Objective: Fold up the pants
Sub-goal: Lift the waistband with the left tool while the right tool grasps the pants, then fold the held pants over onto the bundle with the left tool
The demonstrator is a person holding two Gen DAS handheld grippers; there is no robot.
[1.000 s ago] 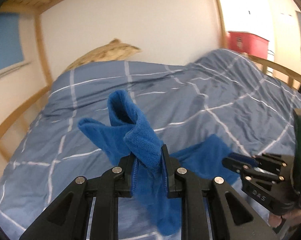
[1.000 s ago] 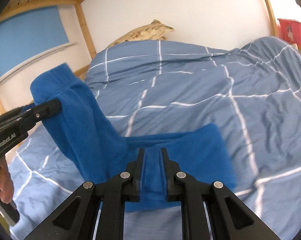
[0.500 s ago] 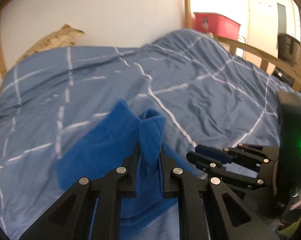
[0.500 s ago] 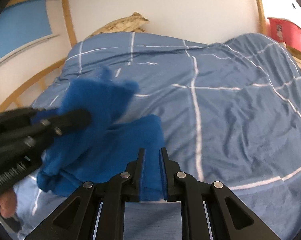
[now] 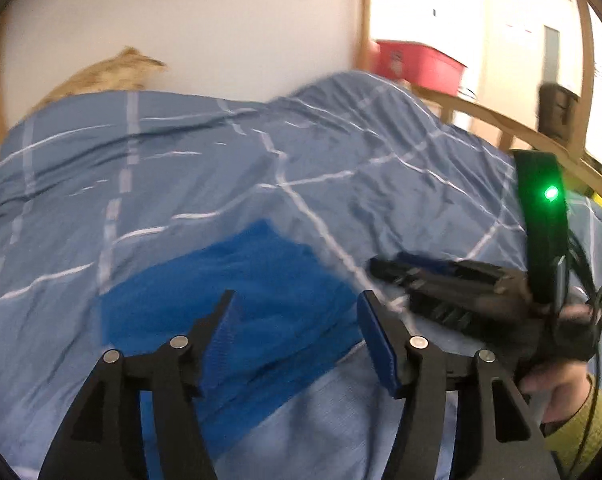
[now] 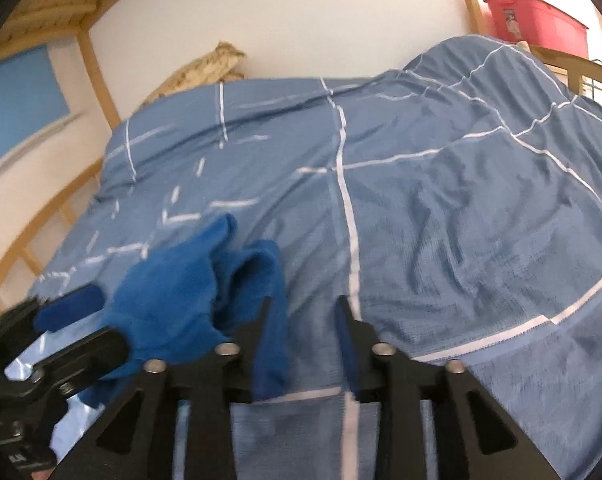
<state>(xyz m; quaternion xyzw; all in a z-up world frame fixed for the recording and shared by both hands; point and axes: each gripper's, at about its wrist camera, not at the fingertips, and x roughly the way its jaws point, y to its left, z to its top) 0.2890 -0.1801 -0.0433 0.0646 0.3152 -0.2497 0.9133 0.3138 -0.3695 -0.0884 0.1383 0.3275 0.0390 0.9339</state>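
Observation:
The bright blue fleece pants [image 5: 237,300] lie folded in a heap on the blue checked duvet [image 5: 341,152]. My left gripper [image 5: 297,312] hovers just over them; its jaws are opening and the pads press on nothing. In the right wrist view the pants [image 6: 181,292] sit bunched to the left. My right gripper [image 6: 303,308] is beside them with its jaws opening. A cloth edge hangs by its left finger [image 6: 265,320], and the pads do not squeeze it. Each gripper appears in the other's view: the right gripper [image 5: 385,266] and the left gripper [image 6: 85,326].
A patterned pillow [image 6: 205,68] leans on the white wall at the head of the bed. A red bin [image 5: 417,64] stands past the wooden bed rail [image 5: 501,120] on the right. A hand in a yellow-green sleeve [image 5: 581,412] holds the right gripper.
Both grippers came down toward the bed with the pants pinched in them, then their jaws parted. The pants, which hung lifted before, now rest on the duvet.

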